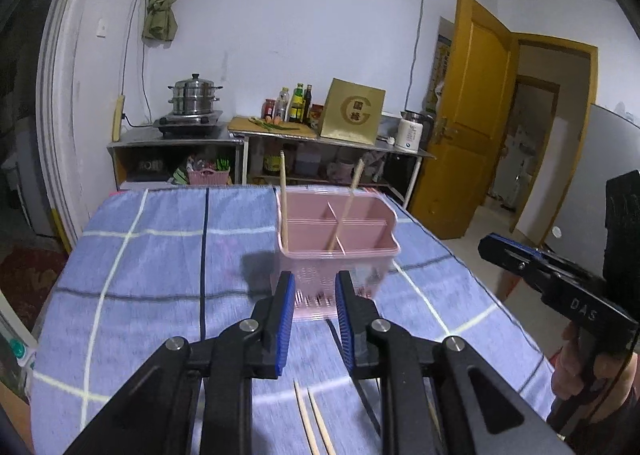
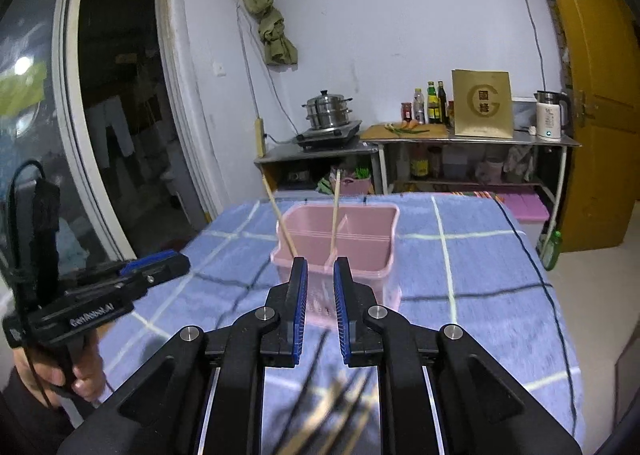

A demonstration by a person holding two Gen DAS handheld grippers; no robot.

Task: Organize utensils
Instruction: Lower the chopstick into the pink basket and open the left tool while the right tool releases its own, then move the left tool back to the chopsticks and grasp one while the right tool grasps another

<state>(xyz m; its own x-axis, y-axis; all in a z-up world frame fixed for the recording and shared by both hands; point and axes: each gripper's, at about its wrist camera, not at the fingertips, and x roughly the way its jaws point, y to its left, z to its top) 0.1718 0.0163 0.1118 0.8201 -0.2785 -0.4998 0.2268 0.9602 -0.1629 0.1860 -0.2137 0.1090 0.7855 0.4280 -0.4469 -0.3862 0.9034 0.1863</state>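
A pink plastic utensil caddy with four compartments (image 1: 362, 221) stands on a table covered by a blue checked cloth (image 1: 160, 255). Two pale wooden chopsticks are already in it. One wooden chopstick (image 1: 283, 199) stands nearly upright in the front left compartment, against the caddy's left wall. The other, a leaning wooden chopstick (image 1: 345, 211), rests along the middle divider; which compartment its lower end sits in is hard to tell.

More is left to sort. In the left wrist view, a pair of loose wooden chopsticks (image 1: 314, 421) lies on the cloth below the fingers, with a dark thin stick (image 1: 366, 403) just beside them. The right wrist view shows a blurred bundle of dark and pale sticks (image 2: 332, 395) on the cloth near the camera; how many there are cannot be counted.

The left gripper (image 1: 315, 297) has its blue-padded fingers slightly parted, with nothing between them. The right gripper (image 2: 320, 287) is likewise a little open and empty. Both point toward the caddy from the near side, apart from it.

By my judgement the task is at an early to middle stage: two pieces are stowed, several remain on the table, and the next step is probably to pick up another stick from the near pile.
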